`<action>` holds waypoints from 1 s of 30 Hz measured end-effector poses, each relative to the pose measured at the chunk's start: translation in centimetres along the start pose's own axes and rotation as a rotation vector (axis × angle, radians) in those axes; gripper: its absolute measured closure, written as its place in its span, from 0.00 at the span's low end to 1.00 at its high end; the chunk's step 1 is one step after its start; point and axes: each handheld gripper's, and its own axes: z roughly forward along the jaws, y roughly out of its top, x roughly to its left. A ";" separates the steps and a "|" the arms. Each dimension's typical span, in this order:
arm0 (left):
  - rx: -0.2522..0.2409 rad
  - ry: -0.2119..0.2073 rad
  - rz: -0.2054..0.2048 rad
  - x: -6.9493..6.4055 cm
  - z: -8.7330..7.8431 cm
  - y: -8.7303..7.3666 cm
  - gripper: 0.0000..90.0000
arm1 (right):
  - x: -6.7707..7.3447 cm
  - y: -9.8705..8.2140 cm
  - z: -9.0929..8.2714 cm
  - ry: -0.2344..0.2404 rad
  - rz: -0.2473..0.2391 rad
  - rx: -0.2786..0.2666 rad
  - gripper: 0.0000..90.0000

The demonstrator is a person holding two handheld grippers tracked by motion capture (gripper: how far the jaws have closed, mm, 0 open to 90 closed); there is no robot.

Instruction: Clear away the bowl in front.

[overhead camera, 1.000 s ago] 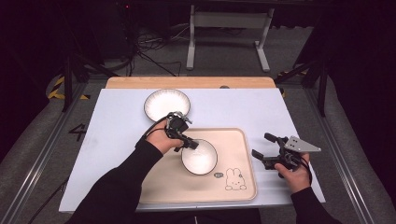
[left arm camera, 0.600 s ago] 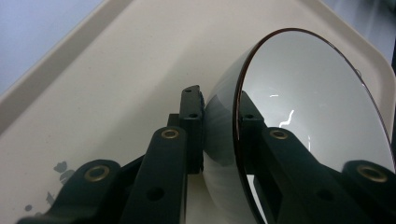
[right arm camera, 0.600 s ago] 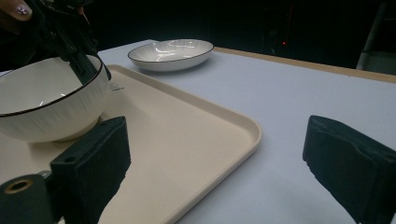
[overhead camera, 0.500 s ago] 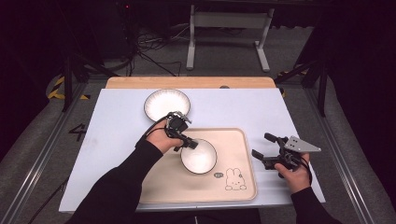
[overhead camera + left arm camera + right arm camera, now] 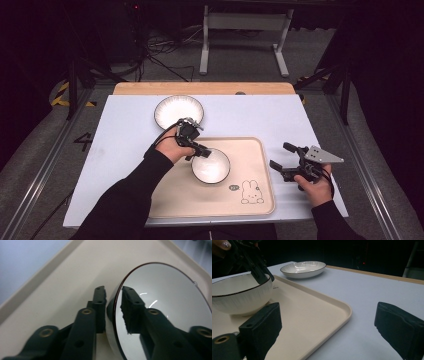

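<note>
A white bowl with a dark rim [image 5: 211,167] stands on the beige tray [image 5: 255,210]. My left gripper [image 5: 200,150] reaches over the bowl's near-left edge. In the left gripper view its jaws straddle the bowl's rim [image 5: 115,302], one outside the wall and one inside. They have just been opening, and a thin gap shows on each side of the rim, so the left gripper [image 5: 112,293] is open. My right gripper [image 5: 280,155] rests on the table right of the tray, open with nothing between its jaws.
A second, shallower white dish [image 5: 178,111] sits on the white table behind the tray. A rabbit drawing [image 5: 252,192] marks the tray's near right corner. The right gripper view looks across the tray's corner [image 5: 342,307] toward the bowl [image 5: 239,300] and the dish [image 5: 303,268].
</note>
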 end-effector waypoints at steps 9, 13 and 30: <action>-0.093 0.058 0.063 -1.0 -1.3 0.0 0.33 | 0.0 0.0 0.0 -0.001 0.000 0.000 0.08; -0.142 0.087 0.101 -1.5 -2.3 -0.2 0.25 | 0.0 0.0 0.0 -0.002 -0.002 0.001 0.08; -0.343 0.107 0.158 -3.2 -6.4 -3.6 0.20 | 0.0 0.0 0.0 -0.001 -0.002 -0.003 0.07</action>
